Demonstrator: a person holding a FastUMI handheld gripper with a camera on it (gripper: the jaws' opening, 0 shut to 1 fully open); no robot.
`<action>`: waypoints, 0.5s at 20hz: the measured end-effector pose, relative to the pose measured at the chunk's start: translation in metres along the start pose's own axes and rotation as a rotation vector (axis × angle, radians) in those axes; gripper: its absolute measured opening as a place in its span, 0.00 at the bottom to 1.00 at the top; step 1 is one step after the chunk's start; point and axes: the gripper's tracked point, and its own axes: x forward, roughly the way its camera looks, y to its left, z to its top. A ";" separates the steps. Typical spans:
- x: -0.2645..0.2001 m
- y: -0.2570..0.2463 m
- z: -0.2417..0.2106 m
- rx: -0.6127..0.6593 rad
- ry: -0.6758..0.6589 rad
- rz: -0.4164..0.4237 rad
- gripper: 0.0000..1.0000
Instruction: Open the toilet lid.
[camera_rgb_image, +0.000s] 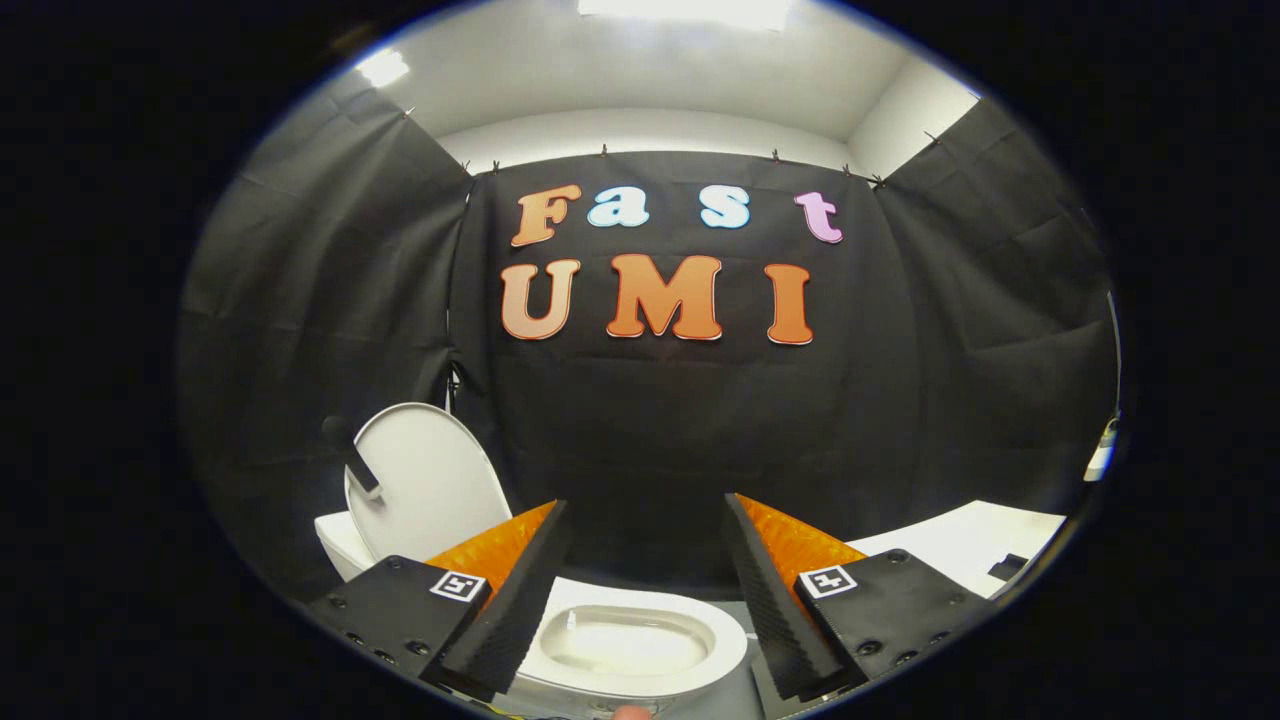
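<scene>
From the gripper view I see the gripper (648, 575) with its two fingers spread wide apart and nothing between the pads; they pinch nothing. Below and between the fingers sits the toilet bowl (630, 640), its oval seat ring exposed and the pale basin open to me. The bowl's long axis runs roughly sideways across my view, from near the right finger toward the left one, where the hinge end lies. The toilet lid (430, 485) already stands raised, beyond and to the left of the left finger, nearly upright and tilted slightly back, its rounded free end pointing up and its inner face turned toward the bowl. Its lower edge meets the white tank (340, 545) behind it. A dark, stubby thing (350, 455) crosses the lid's left edge; I think it may be a handle or a brush, but the view is too distorted there to tell. Beyond the right finger I make out a white table (975, 540) with a small dark item on it, against the black cloth wall (650, 430).
</scene>
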 end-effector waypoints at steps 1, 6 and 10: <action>-0.001 0.000 0.001 -0.005 -0.004 0.002 0.98; 0.000 0.000 0.008 0.003 -0.031 0.002 0.98; -0.002 -0.005 0.007 0.016 -0.031 -0.006 0.98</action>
